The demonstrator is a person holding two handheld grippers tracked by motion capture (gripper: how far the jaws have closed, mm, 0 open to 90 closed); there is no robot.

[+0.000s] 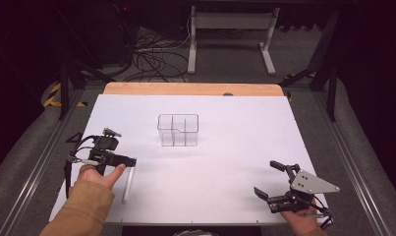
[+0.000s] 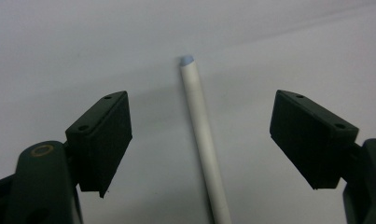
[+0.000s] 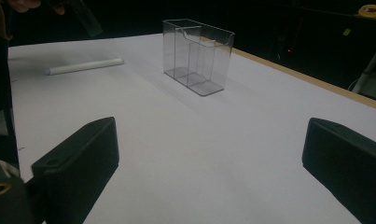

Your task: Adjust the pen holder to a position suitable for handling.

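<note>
Left gripper (image 2: 199, 135) poised wide open astride the white tube (image 2: 202, 140), grasp pending: lower, close; right gripper (image 1: 279, 184) open, empty

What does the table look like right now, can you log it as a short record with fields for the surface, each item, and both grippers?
surface: white table with a wooden far edge
pen: white pen lying flat at the near left, between the open jaws, untouched
box: clear plastic box with compartments, upright mid-table, nothing seen inside
left gripper: left gripper open, straddling the pen
right gripper: right gripper open at the near right, holding nothing, apart from both items
</note>
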